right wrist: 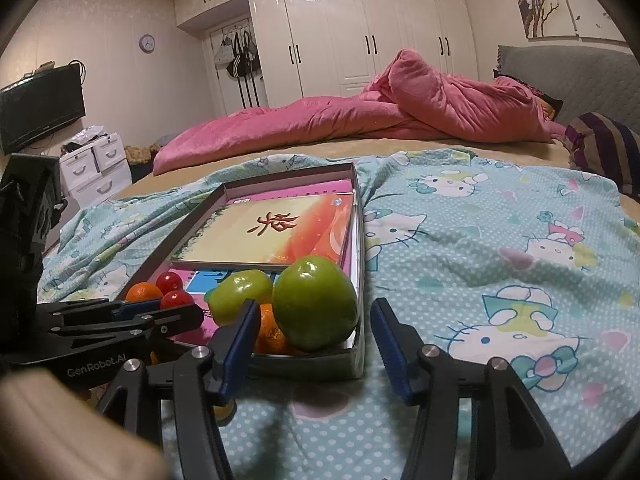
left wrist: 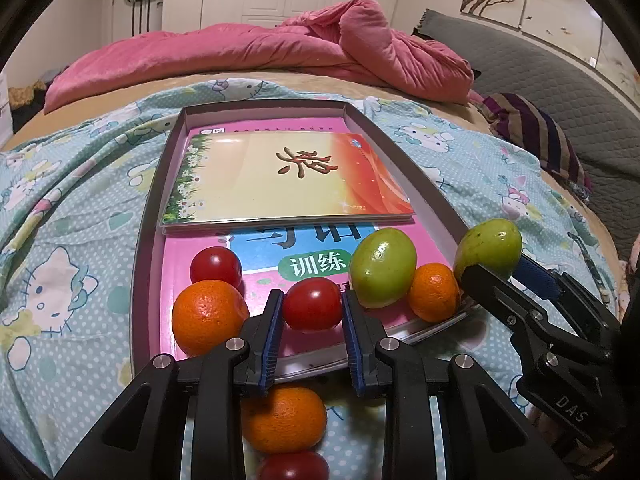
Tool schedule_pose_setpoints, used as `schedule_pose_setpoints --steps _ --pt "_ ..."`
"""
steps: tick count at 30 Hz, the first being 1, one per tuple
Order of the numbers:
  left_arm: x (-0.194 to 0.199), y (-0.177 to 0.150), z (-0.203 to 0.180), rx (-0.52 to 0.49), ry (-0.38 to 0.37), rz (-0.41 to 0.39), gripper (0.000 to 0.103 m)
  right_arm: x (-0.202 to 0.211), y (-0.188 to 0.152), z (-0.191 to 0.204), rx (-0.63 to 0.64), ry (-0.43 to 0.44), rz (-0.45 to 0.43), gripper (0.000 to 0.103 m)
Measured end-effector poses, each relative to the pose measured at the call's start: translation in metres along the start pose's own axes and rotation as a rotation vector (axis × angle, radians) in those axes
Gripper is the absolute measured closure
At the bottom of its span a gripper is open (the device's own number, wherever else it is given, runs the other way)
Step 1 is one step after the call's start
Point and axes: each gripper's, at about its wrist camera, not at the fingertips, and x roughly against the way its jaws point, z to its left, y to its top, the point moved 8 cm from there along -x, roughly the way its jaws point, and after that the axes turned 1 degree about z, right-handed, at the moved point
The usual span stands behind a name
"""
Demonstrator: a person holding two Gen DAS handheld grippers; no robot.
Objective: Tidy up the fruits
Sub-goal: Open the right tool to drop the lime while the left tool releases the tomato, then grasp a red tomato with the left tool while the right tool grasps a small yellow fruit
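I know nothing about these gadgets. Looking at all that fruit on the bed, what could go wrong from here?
1. The left gripper clamps a red tomato between its pads; too hard a squeeze might bruise or split it.
2. The green fruit sits at the tray's near corner, between the open fingers of the right gripper; a nudge could roll it onto the bedsheet.
3. The tray rests on soft bedding, so pressing down may tilt it and set the round fruit rolling.

Black left gripper (left wrist: 312, 316), blue ribbed fingers (left wrist: 275, 336), silver screws, right gripper (right wrist: 312, 350)
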Motion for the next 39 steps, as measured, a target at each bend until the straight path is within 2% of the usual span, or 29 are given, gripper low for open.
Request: schedule_pose_setpoints --steps 6,10,16,21,24,26,30,34,39 --pt "0.001 0.000 0.001 0.001 0.002 0.001 0.071 0.006 0.002 0.000 -0.010 0.002 -0.017 0.040" --pt "0.003 0.000 -0.001 -0.003 -0.004 -0.002 0.060 0.007 0.002 0.001 -0.012 0.003 -0.019 0.036" --pt "0.010 -0.002 -0.001 0.014 -0.019 -0.007 0.056 0.012 0.002 0.003 -0.013 0.014 -0.027 0.035" --pt "0.031 0.000 0.002 0.043 -0.050 -0.053 0.048 0.017 0.001 0.003 -0.022 0.024 -0.029 0.035" --pt "0.044 -0.001 0.011 0.062 -0.040 -0.082 0.046 0.021 0.000 0.005 -0.020 0.031 -0.029 0.035" --pt "0.053 -0.001 0.021 0.078 -0.018 -0.098 0.040 0.024 -0.001 0.006 -0.026 0.043 -0.026 0.035" --pt "0.064 -0.003 0.037 0.095 0.013 -0.111 0.038 0.030 -0.006 0.011 -0.028 0.063 -0.014 0.035" --pt "0.067 -0.016 0.047 0.120 0.019 -0.081 0.038 0.031 -0.015 0.021 -0.013 0.095 0.024 0.035" --pt "0.065 -0.037 0.047 0.123 0.015 -0.024 0.038 0.021 -0.033 0.042 0.088 0.106 0.106 0.035"
